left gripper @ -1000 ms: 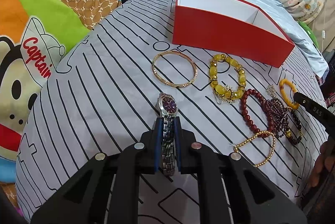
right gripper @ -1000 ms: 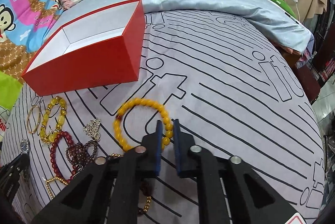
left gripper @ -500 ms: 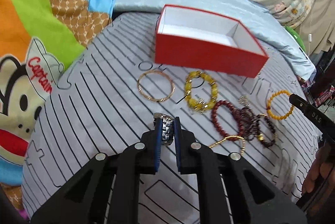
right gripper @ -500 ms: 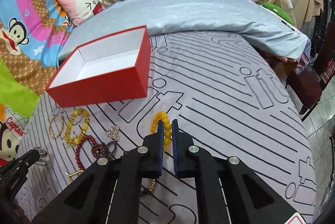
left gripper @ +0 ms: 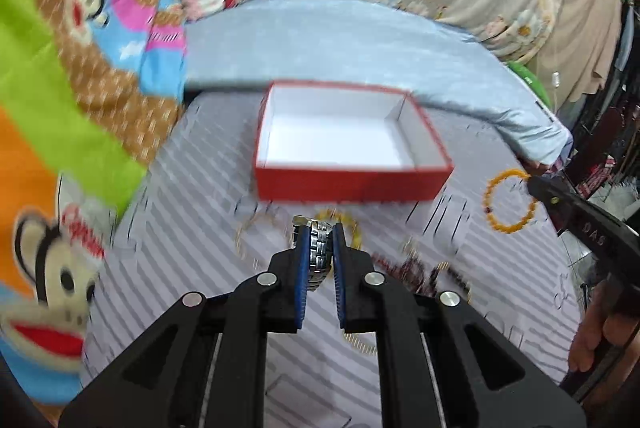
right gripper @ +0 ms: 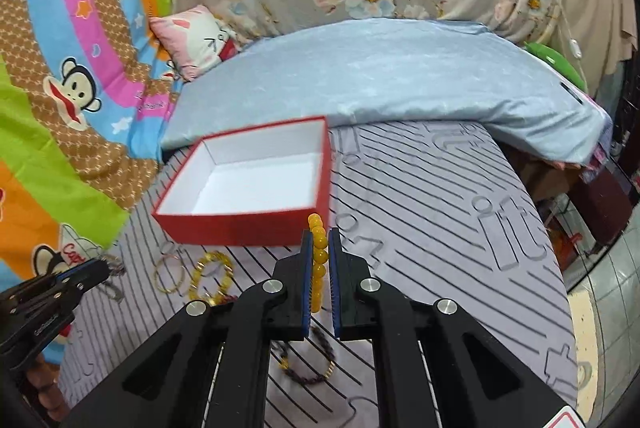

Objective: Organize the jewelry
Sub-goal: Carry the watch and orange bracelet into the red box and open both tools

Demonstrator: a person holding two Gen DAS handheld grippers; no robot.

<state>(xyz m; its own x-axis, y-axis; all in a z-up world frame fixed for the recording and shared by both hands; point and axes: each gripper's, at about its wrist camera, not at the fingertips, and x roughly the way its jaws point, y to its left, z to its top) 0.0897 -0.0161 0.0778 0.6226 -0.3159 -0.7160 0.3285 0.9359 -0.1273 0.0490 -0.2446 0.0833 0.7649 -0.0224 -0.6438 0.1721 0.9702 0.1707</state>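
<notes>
A steel-banded watch [left gripper: 318,252] is being gripped between the closed pads of the left gripper [left gripper: 319,248], above the striped bedsheet [right gripper: 440,211]. An amber bead bracelet [right gripper: 318,260] is being clamped by the right gripper [right gripper: 319,252]. The empty red box [left gripper: 352,183] is being shown just beyond both, with other bracelets [right gripper: 210,274] lying before it.

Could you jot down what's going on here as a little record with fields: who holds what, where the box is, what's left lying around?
left gripper: shut on the metal watch
right gripper: shut on the orange bead bracelet
red box: open, white inside, nothing in it, on the striped bedsheet
still on the sheet: gold bangle, yellow bead bracelet, dark bead bracelet
</notes>
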